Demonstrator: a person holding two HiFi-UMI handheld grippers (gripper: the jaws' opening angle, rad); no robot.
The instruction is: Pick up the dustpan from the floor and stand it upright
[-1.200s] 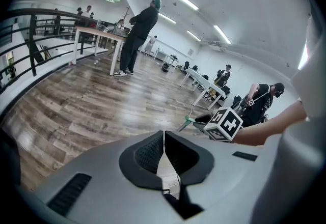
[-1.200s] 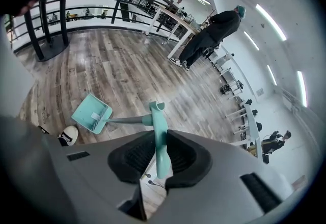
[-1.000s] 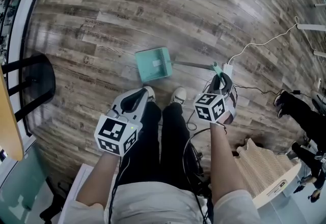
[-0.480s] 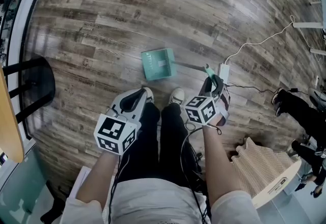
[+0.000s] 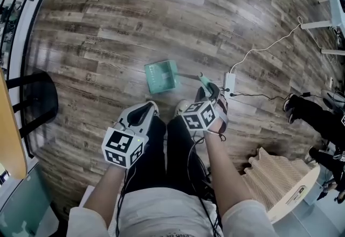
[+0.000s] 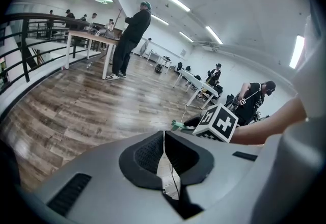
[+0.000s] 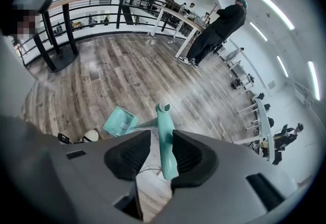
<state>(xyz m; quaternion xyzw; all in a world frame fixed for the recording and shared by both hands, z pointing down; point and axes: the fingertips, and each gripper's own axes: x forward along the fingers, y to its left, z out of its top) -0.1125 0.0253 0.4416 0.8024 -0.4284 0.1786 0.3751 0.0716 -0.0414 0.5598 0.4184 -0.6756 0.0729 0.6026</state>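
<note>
The teal dustpan's pan (image 5: 160, 76) rests on the wood floor ahead of the person's feet, and its long handle (image 5: 200, 78) rises toward my right gripper (image 5: 208, 89). In the right gripper view the pan (image 7: 119, 121) sits below and the handle (image 7: 166, 141) stands between the jaws. It leans on the right-hand pad, with a gap to the left-hand pad. These jaws have just been opening, so the right gripper (image 7: 155, 152) is open. My left gripper (image 5: 141, 113) hovers over the person's left leg, away from the dustpan. Its pads (image 6: 164, 152) meet with nothing between them.
A white power strip (image 5: 230, 81) and its cables lie on the floor just right of the handle. A black stool base (image 5: 32, 96) and a railing are at the left, and a stepped wooden piece (image 5: 280, 176) at the lower right. Another person's legs (image 5: 312, 114) are at the right edge.
The right gripper has moved left with the handle, and the pan has tipped from lying flat to standing more upright. The left gripper has risen a little.
</note>
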